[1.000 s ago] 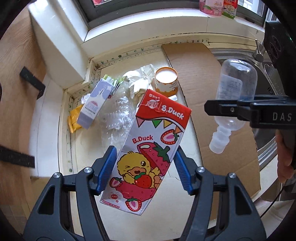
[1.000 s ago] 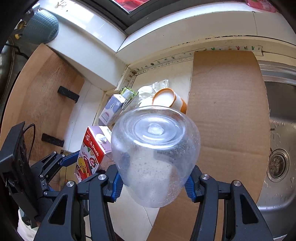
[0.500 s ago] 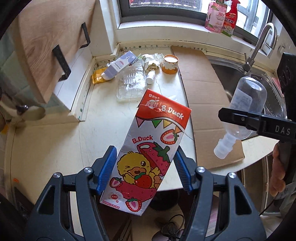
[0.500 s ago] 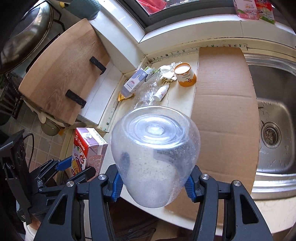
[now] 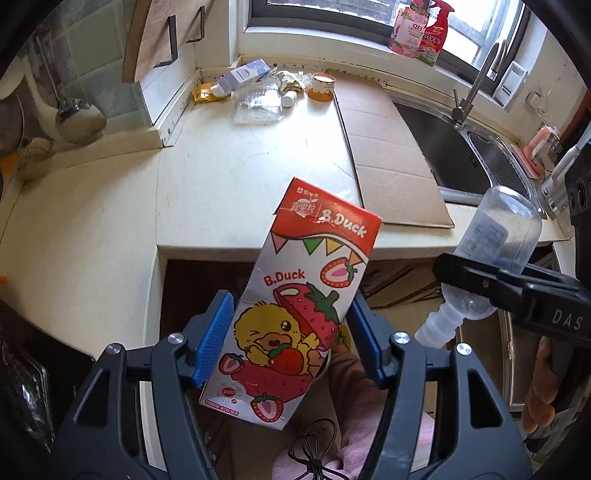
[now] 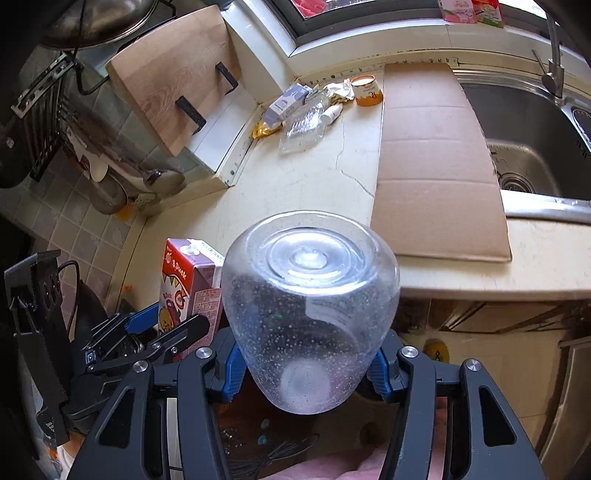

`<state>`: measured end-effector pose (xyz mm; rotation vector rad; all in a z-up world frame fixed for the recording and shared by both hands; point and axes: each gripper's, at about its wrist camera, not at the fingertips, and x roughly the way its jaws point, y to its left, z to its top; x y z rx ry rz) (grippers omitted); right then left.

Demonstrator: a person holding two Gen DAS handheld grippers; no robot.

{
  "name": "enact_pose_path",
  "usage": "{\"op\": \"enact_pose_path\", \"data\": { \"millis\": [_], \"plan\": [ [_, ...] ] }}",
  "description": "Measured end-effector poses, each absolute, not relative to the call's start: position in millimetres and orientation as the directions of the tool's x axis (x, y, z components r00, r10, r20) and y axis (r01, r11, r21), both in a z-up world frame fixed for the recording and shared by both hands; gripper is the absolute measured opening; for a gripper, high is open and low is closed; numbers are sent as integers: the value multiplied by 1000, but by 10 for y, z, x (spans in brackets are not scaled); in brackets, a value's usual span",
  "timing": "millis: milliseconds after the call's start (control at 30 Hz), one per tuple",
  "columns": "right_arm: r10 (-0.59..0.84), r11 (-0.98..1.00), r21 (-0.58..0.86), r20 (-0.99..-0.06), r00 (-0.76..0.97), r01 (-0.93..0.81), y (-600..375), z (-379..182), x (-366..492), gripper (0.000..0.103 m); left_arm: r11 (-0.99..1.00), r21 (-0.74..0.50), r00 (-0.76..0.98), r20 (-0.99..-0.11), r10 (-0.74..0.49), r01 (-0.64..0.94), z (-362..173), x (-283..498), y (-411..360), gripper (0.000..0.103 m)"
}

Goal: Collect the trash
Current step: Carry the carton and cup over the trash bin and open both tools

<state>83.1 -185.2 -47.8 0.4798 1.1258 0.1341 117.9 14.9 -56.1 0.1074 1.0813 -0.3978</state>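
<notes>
My left gripper (image 5: 290,339) is shut on a red and white B.Duck strawberry milk carton (image 5: 295,302), held in the air in front of the counter edge. It also shows in the right wrist view (image 6: 184,291). My right gripper (image 6: 306,365) is shut on a clear plastic bottle (image 6: 310,317), its base toward the camera; in the left wrist view the bottle (image 5: 491,251) hangs neck down at the right. More trash lies at the counter's back corner: a lilac carton (image 5: 240,75), a crushed clear bottle (image 5: 258,105), an orange cup (image 5: 321,86), crumpled paper (image 5: 293,79).
A flat cardboard sheet (image 5: 384,147) lies on the counter (image 5: 221,177) beside the steel sink (image 5: 469,162). A wooden board (image 6: 173,85) leans at the left. Spray bottles (image 5: 417,29) stand on the window sill. A pink cloth (image 5: 354,406) and cable lie below.
Both grippers have pulled back and away from the counter, each keeping its item. The trash pile has shrunk into the distance and the counter's front edge is now in view.
</notes>
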Motion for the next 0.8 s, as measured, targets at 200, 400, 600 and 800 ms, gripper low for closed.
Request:
{"op": "enact_pose_path", "data": {
  "millis": [200,400,600,800],
  "plan": [
    [331,902,406,-868,370,146,-1663,-632,295,55,922,-155,348,-893,-284,354,-823,849,223,60],
    [333,907,385,-902,274,168,-1604,-975,12,55,933,-215,300,-905,-302,288,-1192,730,305,60],
    [331,913,371,-917,221,171,-1608,-1545,-93,55,948,-258,262,-917,-301,184,-1852,763,318,60],
    [337,912,365,-926,168,184,-1672,-2490,-121,55,960,-263,222,-934,-279,99,-2765,767,239,60]
  ]
}}
